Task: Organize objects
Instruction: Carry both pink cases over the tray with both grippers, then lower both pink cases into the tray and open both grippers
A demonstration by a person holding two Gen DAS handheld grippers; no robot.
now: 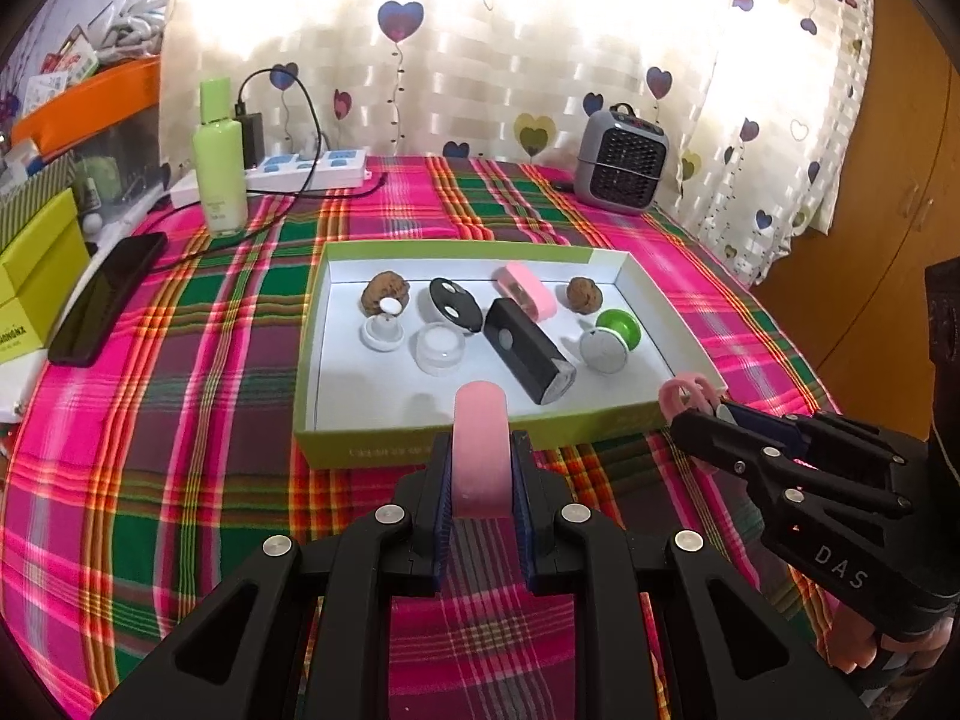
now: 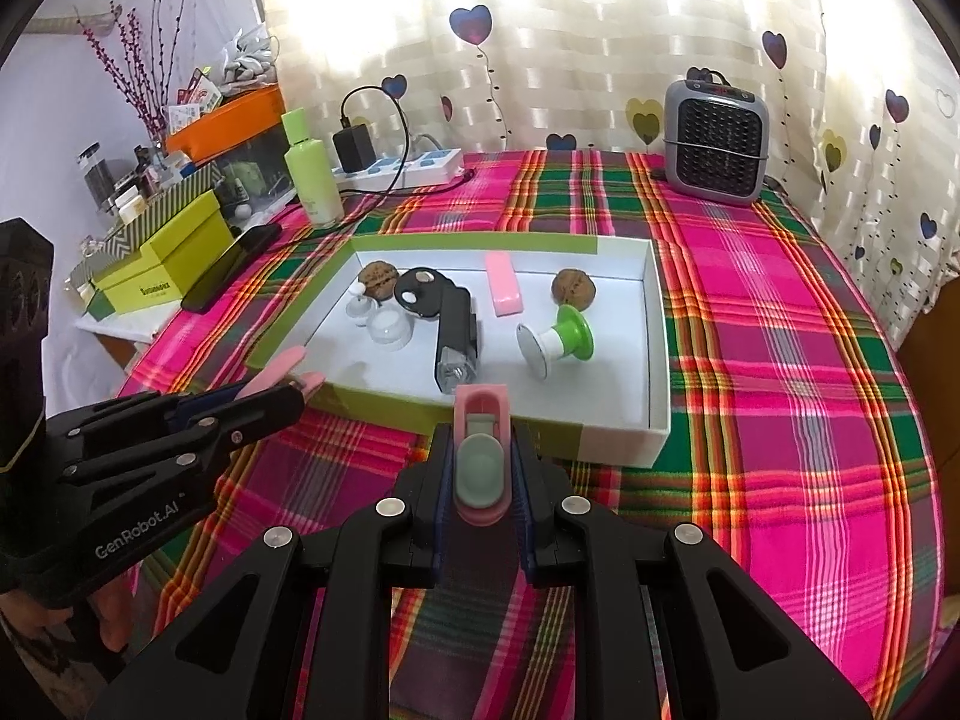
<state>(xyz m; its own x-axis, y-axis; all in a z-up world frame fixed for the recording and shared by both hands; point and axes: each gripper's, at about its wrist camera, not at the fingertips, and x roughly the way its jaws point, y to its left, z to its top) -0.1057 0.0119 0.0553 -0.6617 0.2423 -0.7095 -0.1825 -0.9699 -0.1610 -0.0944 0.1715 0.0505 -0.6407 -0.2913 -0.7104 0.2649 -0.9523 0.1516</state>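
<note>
A shallow green-rimmed white box (image 1: 420,447) (image 2: 657,360) lies on the plaid cloth. In it are two walnuts (image 1: 385,293) (image 2: 574,286), a black flashlight (image 1: 528,354) (image 2: 457,339), a black disc (image 1: 455,303), a pink block (image 1: 528,289) (image 2: 503,293), a green-and-white spool (image 1: 609,339) (image 2: 558,339) and small white caps (image 1: 441,349). My left gripper (image 1: 480,468) (image 2: 282,384) is shut on a pink cover (image 1: 480,450) just before the box's near wall. My right gripper (image 2: 480,462) (image 1: 699,411) is shut on a pink holder with a grey insert (image 2: 480,456) at the near right corner.
A green bottle (image 1: 219,162) (image 2: 312,171), power strip with charger (image 1: 312,165), phone (image 1: 108,297) and yellow-green boxes (image 2: 162,258) stand at the left. A grey heater (image 1: 621,159) (image 2: 717,141) stands at the back right, before the heart-print curtain.
</note>
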